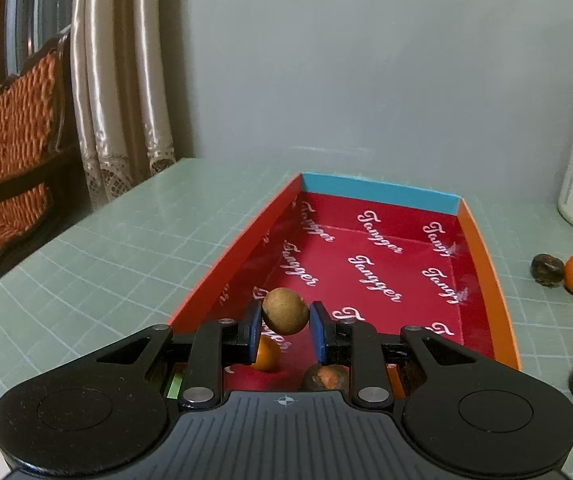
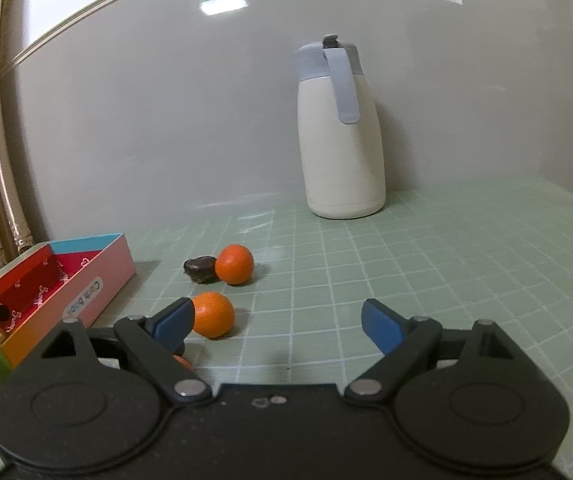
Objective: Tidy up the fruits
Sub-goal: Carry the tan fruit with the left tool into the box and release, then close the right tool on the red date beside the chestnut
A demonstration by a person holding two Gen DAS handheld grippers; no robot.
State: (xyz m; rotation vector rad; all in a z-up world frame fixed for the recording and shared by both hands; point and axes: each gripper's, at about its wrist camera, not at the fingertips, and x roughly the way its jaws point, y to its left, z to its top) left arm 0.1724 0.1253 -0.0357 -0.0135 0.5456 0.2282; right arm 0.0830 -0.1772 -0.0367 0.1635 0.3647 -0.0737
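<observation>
Left fingers (image 1: 255, 330) pinch brown fruit (image 1: 285, 311) over box (image 1: 482, 256); right fingers (image 2: 174, 322) spread; jug (image 2: 340, 132) whole only there.

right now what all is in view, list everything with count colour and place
brown round fruit: 1, tan-brown, held over the box
box: 1, red inside, blue far wall, orange right wall, on the mat
fruits in box: at least 2, one orange, one brown-orange, near end
oranges on mat: 2, orange, right of the box
dark fruit: 1, dark brown, touching the far orange
flask: 1, cream with blue-grey lid, by the wall
mat: 1, green grid
left gripper: shut on the fruit
right gripper: open, empty
</observation>
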